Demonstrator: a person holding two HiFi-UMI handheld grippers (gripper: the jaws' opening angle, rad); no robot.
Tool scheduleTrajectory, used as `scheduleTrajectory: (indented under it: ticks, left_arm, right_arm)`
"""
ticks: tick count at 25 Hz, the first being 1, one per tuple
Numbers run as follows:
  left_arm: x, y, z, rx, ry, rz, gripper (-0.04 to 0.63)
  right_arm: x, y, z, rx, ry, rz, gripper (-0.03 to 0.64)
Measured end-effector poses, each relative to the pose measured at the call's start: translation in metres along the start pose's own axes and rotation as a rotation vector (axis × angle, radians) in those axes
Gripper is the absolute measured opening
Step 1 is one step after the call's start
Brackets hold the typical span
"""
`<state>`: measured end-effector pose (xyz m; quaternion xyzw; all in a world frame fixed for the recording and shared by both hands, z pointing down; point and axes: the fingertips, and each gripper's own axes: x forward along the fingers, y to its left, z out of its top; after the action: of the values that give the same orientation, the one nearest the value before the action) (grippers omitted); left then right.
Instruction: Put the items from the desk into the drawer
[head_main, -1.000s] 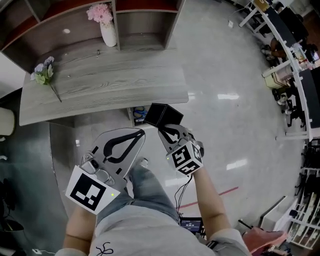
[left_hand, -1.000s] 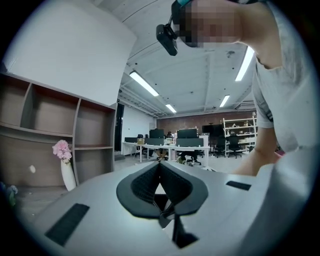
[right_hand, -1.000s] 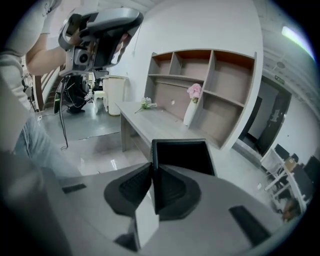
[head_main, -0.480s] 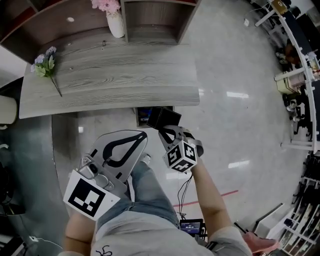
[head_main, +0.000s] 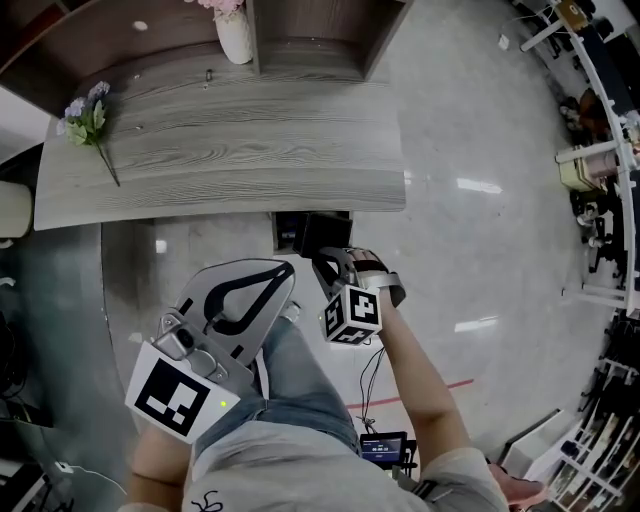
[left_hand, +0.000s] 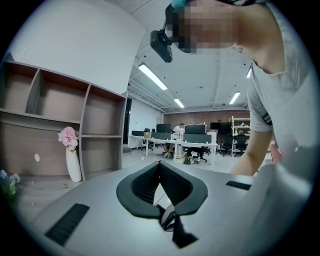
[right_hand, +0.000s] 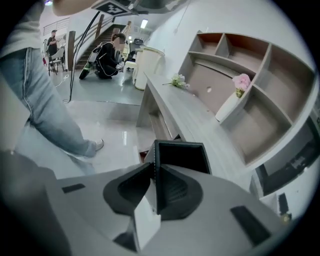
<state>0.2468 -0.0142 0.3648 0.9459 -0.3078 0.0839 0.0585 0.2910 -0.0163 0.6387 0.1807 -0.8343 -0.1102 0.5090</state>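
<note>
Black open-topped box (head_main: 322, 232) gripped by one wall, just beside the open drawer (head_main: 287, 232); flower sprig (head_main: 88, 120) lies on the desk (head_main: 250, 150)

Head camera looks steeply down on the desk (head_main: 230, 150); gripper cameras see its shelves (right_hand: 200, 75).

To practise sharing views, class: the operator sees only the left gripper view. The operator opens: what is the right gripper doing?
Observer: The right gripper has its tongs shut on one wall of a black box.
Operator: Anything in it?
Observer: The right gripper view shows it open-topped, with nothing visible inside.
Operator: Where is it?
Observer: By the head view, just off the desk's front edge, toward its right end.
</note>
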Motion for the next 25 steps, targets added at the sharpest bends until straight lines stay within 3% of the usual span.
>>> scheduleTrajectory:
  ticks: [4,7,16,25]
  left_arm:
    - [0.001,0.001,0.002,0.005,0.005,0.002,0.009]
    - [-0.001,0.004,0.002,0.010,0.008,0.008,0.009]
    - [-0.004,0.015,-0.006,0.015,0.034,0.022,0.009]
    - [-0.007,0.012,-0.009,0.015,0.037,0.005,0.009]
  right_arm:
    - [0.009,0.005,0.002,-0.108,0.014,-0.030,0.055]
    - [0.023,0.008,-0.004,-0.129,0.031,-0.039,0.052]
    - [0.060,0.011,-0.025,-0.045,0.074,0.021,0.052]
    - [0.051,0.005,-0.015,0.020,0.049,-0.010,0.063]
